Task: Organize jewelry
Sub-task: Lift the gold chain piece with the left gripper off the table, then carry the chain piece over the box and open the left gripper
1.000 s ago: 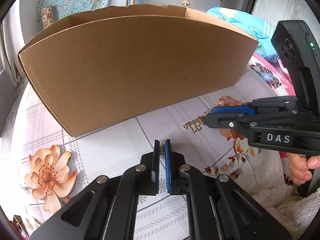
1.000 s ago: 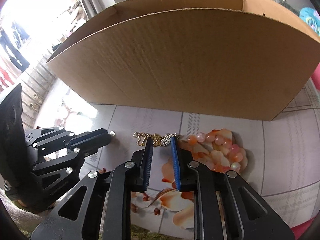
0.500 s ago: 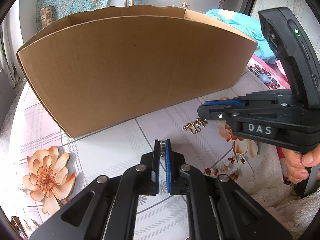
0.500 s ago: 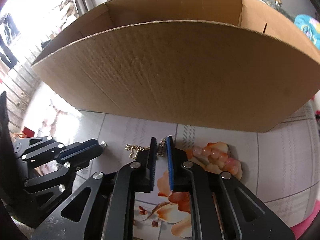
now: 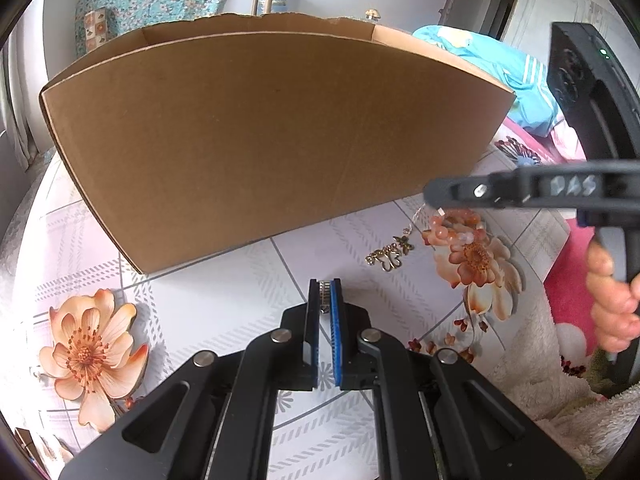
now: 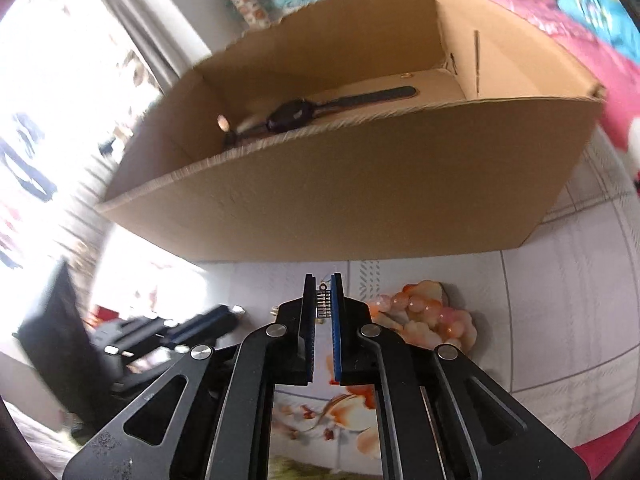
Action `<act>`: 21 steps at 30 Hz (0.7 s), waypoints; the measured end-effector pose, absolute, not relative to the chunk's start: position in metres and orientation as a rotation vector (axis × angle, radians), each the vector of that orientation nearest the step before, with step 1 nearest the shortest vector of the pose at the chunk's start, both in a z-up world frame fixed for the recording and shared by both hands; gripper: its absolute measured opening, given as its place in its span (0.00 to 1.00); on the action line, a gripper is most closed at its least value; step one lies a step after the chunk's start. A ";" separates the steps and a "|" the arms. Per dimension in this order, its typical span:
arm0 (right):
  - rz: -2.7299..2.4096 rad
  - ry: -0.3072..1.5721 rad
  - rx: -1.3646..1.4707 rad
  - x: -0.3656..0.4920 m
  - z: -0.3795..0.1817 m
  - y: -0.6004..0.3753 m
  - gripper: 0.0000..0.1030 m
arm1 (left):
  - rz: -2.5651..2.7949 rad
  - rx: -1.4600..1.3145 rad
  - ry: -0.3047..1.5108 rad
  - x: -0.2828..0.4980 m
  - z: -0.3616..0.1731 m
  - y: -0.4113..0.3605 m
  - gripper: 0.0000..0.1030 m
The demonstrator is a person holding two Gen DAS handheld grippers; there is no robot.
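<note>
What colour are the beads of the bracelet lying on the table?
Orange and pale peach beads, clearest in the left wrist view.

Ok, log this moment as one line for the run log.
left gripper: shut on small chain piece | right gripper: shut on silver chain | bead bracelet: on table | watch: in box

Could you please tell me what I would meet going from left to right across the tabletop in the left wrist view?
Printed orange flower → left hand-held gripper, shut on a small silver chain piece → gold butterfly chain → orange bead bracelet → right hand-held gripper's handle, held by a hand.
</note>
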State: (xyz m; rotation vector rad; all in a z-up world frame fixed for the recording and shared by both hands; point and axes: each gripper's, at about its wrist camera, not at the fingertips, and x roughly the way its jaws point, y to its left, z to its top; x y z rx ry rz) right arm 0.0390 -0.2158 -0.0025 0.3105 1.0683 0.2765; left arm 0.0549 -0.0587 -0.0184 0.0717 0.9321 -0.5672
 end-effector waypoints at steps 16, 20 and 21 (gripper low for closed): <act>0.516 0.895 0.578 0.017 0.042 -0.246 0.05 | -0.610 -0.015 0.886 0.038 0.016 -0.043 0.04; 0.564 0.844 0.515 0.018 0.071 -0.247 0.05 | -0.706 -0.108 0.845 0.041 0.063 -0.035 0.04; 0.576 0.822 0.483 0.021 0.083 -0.245 0.05 | -0.720 -0.116 0.830 0.042 0.075 -0.033 0.04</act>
